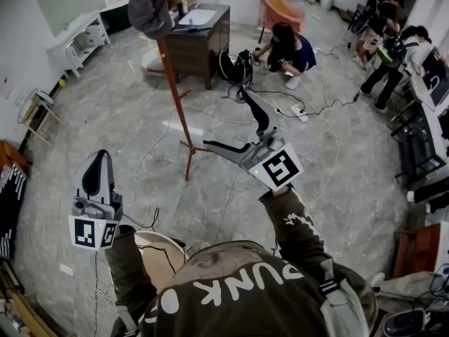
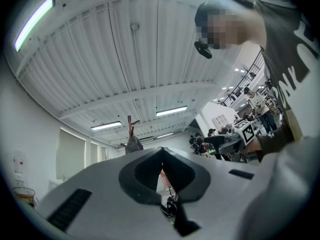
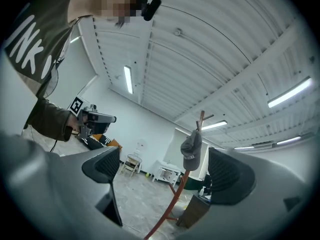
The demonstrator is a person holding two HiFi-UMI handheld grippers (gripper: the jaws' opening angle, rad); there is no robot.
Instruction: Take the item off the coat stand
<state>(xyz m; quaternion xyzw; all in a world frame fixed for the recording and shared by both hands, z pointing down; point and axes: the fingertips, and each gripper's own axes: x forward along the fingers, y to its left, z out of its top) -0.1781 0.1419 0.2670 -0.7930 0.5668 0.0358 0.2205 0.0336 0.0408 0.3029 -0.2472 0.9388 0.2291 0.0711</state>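
Note:
A grey cap (image 1: 149,7) hangs on top of the red-orange coat stand (image 1: 177,100), at the upper left of the head view. My right gripper (image 1: 224,118) is held out toward the stand with its jaws wide open and nothing between them. In the right gripper view the cap (image 3: 191,152) and the stand's pole (image 3: 176,198) show in the gap between the pads (image 3: 105,164), still some way off. My left gripper (image 1: 98,159) is shut and empty, lower left, away from the stand. Over its closed jaws the left gripper view shows the distant cap (image 2: 134,144).
A dark wooden desk (image 1: 205,37) stands just behind the stand. A person (image 1: 286,49) sits on the floor beyond it, with cables (image 1: 309,111) strewn across the grey floor. Other people (image 1: 389,58) are at the far right. A white shelf (image 1: 78,41) lines the left wall.

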